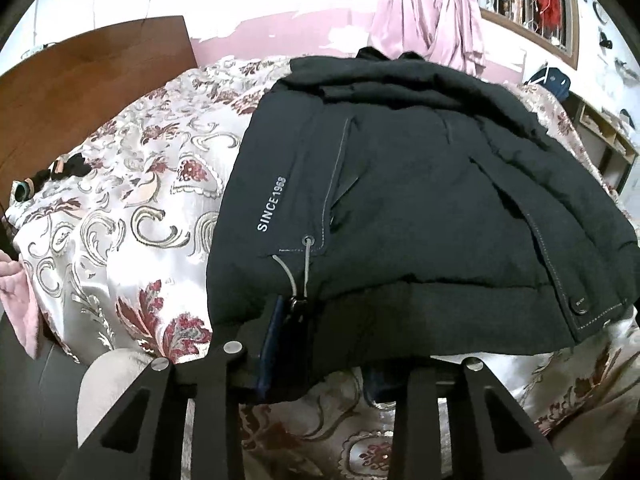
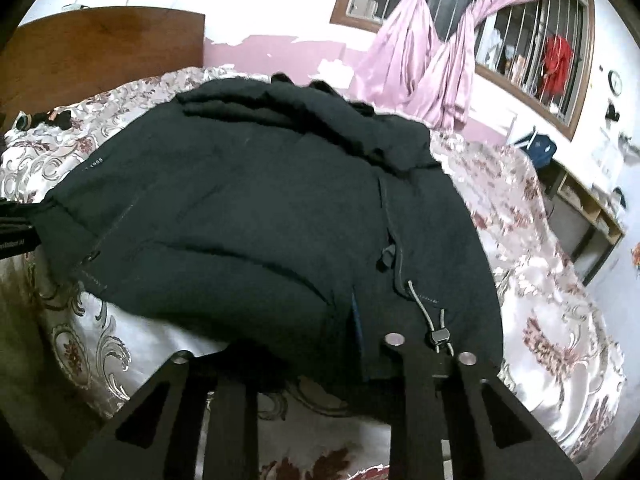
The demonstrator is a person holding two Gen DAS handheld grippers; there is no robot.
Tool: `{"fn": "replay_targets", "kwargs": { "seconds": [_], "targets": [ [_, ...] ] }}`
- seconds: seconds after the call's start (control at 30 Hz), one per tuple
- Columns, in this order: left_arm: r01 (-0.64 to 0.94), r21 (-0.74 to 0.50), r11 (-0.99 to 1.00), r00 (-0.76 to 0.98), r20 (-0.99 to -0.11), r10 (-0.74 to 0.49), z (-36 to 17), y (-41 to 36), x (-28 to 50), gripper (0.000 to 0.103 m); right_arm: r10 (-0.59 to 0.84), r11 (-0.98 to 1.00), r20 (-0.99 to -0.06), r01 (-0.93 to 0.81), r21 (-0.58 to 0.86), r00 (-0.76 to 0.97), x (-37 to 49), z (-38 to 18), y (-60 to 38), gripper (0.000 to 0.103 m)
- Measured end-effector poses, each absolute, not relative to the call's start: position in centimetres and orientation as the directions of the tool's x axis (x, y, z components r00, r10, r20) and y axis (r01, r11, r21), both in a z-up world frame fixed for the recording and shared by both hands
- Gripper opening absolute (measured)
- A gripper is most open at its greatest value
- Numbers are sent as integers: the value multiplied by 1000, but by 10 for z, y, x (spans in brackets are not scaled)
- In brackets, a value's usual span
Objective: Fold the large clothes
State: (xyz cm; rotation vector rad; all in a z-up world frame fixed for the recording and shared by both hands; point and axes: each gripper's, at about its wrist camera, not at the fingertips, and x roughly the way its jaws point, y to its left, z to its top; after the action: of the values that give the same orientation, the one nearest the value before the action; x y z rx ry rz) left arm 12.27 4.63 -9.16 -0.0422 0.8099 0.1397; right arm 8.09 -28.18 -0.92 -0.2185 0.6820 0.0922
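Note:
A dark padded jacket (image 1: 400,184) lies spread on the bed, collar toward the far wall, with "SINCE 1988" printed near one seam. In the left wrist view my left gripper (image 1: 320,344) has the jacket's near hem bunched between its fingers, beside a grey drawcord (image 1: 306,268) and its toggle. In the right wrist view the jacket (image 2: 248,208) fills the middle. My right gripper (image 2: 320,364) is closed on the other end of the hem, next to a second drawcord (image 2: 424,308). Fabric hides both grippers' fingertips. The left gripper (image 2: 14,236) also shows at the left edge, at the jacket's corner.
A floral satin bedspread (image 1: 132,216) covers the bed. A wooden headboard (image 1: 80,92) stands at the far left with small dark items (image 1: 68,168) near it. Pink curtains (image 2: 432,68) hang by a barred window. A low shelf (image 2: 588,220) stands right of the bed.

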Motion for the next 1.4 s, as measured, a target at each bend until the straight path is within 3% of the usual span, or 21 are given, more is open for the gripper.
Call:
{"fn": "replay_targets", "kwargs": {
  "seconds": [0.4, 0.53, 0.9, 1.4],
  "targets": [
    [-111, 14, 994, 818, -567, 99, -51, 43, 97, 15, 68, 988, -529, -129, -80, 846, 67, 13, -292, 10],
    [-111, 28, 993, 851, -513, 109, -30, 40, 88, 13, 82, 992, -485, -117, -43, 871, 58, 27, -298, 8],
    [-95, -74, 993, 889, -455, 51, 20, 53, 60, 12, 90, 994, -394, -104, -14, 915, 30, 69, -301, 8],
    [-29, -96, 995, 954, -300, -1, 96, 58, 33, 6, 115, 993, -167, -115, 9, 979, -19, 141, -305, 7]
  ]
}}
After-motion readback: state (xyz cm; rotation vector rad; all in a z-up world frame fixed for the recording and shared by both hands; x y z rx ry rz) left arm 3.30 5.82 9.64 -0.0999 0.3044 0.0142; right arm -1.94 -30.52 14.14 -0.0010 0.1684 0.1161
